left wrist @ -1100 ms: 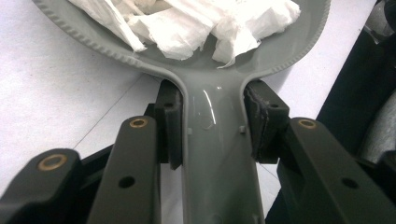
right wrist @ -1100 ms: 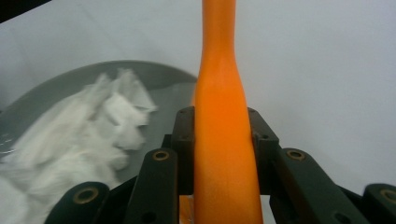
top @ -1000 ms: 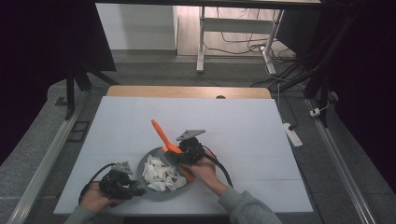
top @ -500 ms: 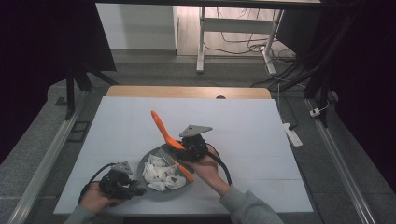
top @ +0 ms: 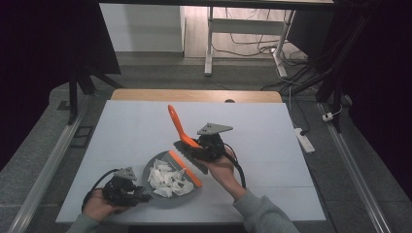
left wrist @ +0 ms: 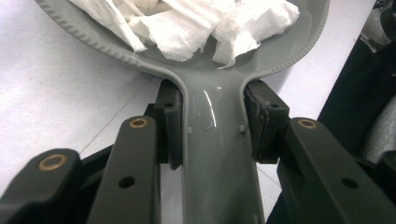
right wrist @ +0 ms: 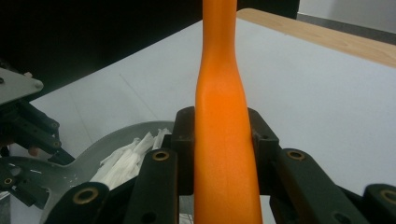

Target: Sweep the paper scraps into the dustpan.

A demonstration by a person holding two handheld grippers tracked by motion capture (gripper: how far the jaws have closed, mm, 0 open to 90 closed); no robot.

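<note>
A grey dustpan (top: 147, 174) rests on the white table near its front edge, with white paper scraps (top: 167, 179) heaped in it. My left gripper (top: 141, 196) is shut on the dustpan's handle (left wrist: 212, 140), and its pads (left wrist: 170, 121) press both sides of it. The scraps (left wrist: 187, 18) lie just beyond the jaws. My right gripper (top: 194, 145) is shut on the orange handle (right wrist: 222, 93) of a brush. In the high view the brush handle (top: 176, 121) points up and away, while the brush head (top: 185, 168) hangs over the pan's right rim.
The white table top (top: 262, 126) has a wooden strip along its far edge (top: 194, 95). A white power strip (top: 303, 141) lies off the right side. Black cables trail from both grippers. In the right gripper view, the dustpan (right wrist: 88, 149) and the left gripper (right wrist: 28, 121) are at lower left.
My right hand has risen and drifted slightly right with the brush, and the handle now stands steeper. The left hand and dustpan have stayed put.
</note>
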